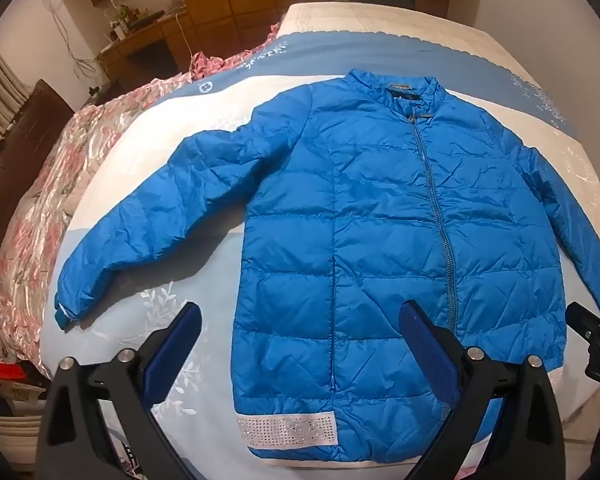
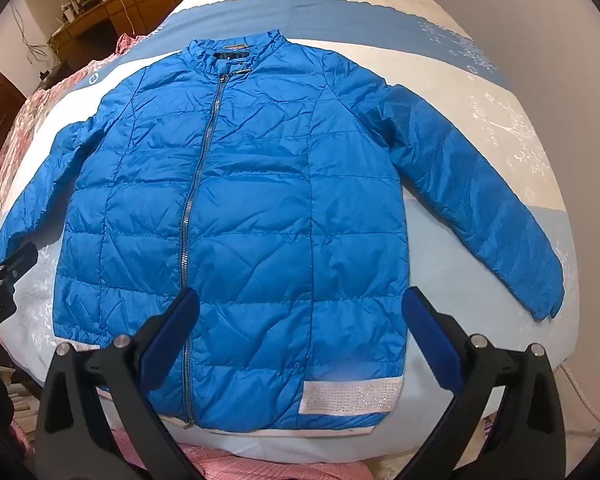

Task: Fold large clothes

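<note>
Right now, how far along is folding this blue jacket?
Done: the blue quilted puffer jacket lies flat, zipped, sleeves spread on the pale blue bedspread. In hand: nothing; left gripper and right gripper hover with jaws open. Left: every fold.

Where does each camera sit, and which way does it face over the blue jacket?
Left wrist: on the left gripper, above the hem, facing the collar; its open fingers show, and the right gripper at the edge.
Right wrist: on the right gripper, facing likewise; the left gripper shows at the edge.
Shared: the blue jacket lying flat, zipped, on the bed.
</note>
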Motion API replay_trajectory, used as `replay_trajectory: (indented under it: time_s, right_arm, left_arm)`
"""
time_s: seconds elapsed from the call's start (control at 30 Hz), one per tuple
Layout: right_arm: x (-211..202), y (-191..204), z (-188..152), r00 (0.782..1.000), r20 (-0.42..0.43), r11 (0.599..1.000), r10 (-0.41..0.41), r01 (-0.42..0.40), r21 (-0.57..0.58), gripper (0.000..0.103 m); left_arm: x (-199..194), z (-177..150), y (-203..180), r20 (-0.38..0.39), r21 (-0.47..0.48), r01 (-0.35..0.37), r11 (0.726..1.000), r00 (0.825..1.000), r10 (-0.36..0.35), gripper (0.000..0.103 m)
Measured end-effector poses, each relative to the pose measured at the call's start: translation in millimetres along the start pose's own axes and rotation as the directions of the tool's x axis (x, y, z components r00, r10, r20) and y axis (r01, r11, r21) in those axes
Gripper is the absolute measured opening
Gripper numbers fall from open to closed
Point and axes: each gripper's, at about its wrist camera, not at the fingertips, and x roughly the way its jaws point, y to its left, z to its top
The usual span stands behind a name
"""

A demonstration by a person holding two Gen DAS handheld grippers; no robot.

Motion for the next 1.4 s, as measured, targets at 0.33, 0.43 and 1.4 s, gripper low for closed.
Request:
replay_trajectory:
  time_s: [0.33, 0.43, 1.4]
  right_arm:
    - [0.1, -0.5, -1.5, 1.000, 0.001, 1.000, 0.001, -0.001, 0.002, 0.100]
    - [0.1, 0.2, -1.7, 1.000, 0.000, 1.000, 0.001, -0.001, 0.002, 0.100]
    - [6.2, -3.0, 1.4, 1.000, 0.000, 1.000, 0.006, -0.006, 0.005, 0.100]
  left_arm:
    - [-1.1, 2.6, -2.0, 0.007, 0.006, 0.008, 1.000, 1.000, -0.008, 0.099]
    - [-2.1, 1.5, -2.0, 0.009, 0.007, 0.008, 1.000, 1.000, -0.008, 0.099]
    - [-5.4, 3.3, -0.9, 0.011, 0.010, 0.008, 1.000, 1.000, -0.008, 0.099]
